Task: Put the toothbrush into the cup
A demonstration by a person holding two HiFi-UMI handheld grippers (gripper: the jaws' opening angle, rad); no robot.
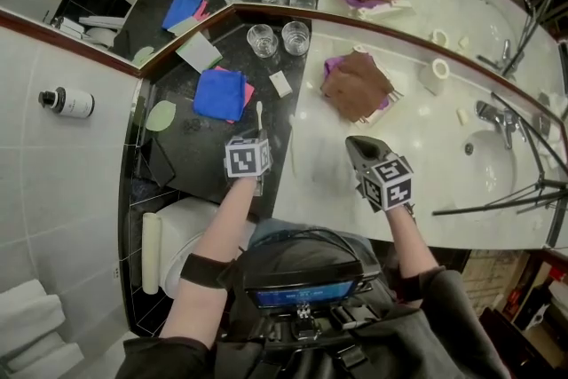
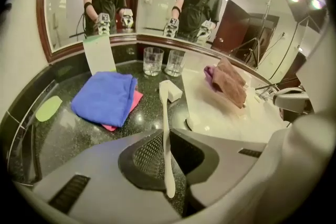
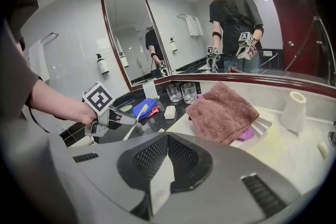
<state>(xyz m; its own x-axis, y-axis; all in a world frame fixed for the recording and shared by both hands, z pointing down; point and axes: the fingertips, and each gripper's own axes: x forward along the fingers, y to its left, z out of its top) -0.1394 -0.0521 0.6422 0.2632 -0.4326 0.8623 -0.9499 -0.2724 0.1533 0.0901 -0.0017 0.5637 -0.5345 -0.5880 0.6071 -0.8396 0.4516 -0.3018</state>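
Left gripper view: the left tool (image 2: 166,136) is pinching the white toothbrush (image 2: 164,105) by its handle, with the brush end pointing away and held clear above the dark tabletop (image 2: 79,134). It is just right of the blue cloth (image 2: 105,97) and well apart from the two glass cups (image 2: 153,61) standing at the mirror (image 2: 73,2). The right tool (image 3: 167,138) has its jaws pressed together on nothing, near the brown towel (image 3: 223,110).
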